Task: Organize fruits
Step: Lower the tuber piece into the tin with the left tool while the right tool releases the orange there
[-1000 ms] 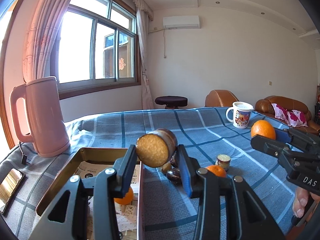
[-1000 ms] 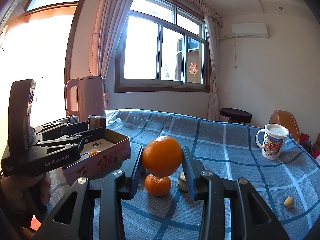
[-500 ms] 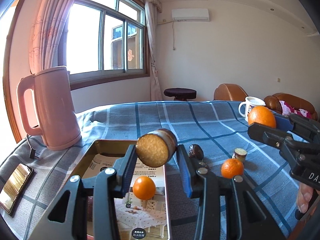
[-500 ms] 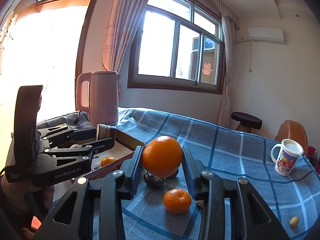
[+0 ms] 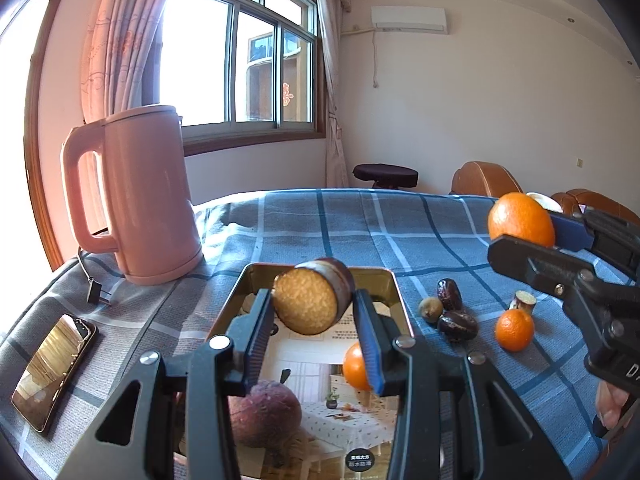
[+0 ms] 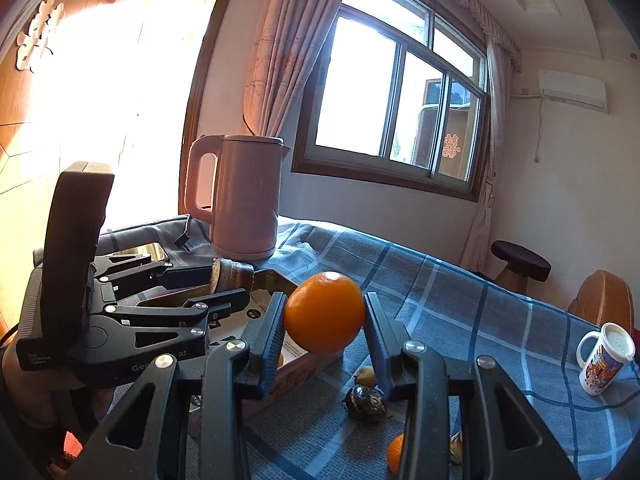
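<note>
Left gripper (image 5: 314,312) — jaws clenched on a cut sugarcane piece (image 5: 312,300), carried above the open tin (image 5: 400,300) for dropping in. Right gripper (image 6: 324,322) — jaws grasping an orange (image 6: 324,312), raised beside the tin's right rim, seemingly next to go in.

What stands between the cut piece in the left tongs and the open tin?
Nothing visible. The cut piece hangs in the left tongs over the tin. A purple fruit and a small orange lie inside, with bare floor between them.
</note>
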Available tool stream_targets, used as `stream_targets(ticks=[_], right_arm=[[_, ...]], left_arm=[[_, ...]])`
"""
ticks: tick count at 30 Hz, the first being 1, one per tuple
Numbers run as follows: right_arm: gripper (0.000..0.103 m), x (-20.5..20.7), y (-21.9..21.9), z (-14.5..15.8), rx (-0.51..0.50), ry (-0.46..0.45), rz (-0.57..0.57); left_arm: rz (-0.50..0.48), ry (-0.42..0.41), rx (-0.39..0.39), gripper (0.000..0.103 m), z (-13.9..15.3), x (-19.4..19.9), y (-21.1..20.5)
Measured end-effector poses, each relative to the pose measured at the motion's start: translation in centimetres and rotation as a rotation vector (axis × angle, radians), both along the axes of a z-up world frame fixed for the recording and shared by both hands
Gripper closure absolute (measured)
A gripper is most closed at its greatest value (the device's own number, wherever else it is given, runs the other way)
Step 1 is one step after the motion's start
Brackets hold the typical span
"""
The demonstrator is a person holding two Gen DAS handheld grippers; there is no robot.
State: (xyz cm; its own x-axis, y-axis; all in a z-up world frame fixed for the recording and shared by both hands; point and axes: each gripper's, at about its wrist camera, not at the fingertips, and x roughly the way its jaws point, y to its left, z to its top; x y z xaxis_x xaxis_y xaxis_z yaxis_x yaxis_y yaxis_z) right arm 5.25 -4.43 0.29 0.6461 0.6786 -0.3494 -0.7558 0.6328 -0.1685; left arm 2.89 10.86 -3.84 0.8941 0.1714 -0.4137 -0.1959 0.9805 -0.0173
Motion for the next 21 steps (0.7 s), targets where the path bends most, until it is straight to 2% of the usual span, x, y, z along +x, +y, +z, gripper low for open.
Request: stream_targets(ticks=[9,21], right_arm=[[0.062,-0.2,3.1,-1.9,-0.029,0.041,0.038],[0.062,0.8,4.7,-3.8,-0.03,0.115,0.042]], left_arm=[[0.026,0.037,-0.012,0.061,-0.5,0.2,1.7],[0.055,0.083,-0.02,0.061,-1.0,0.6,3.3]])
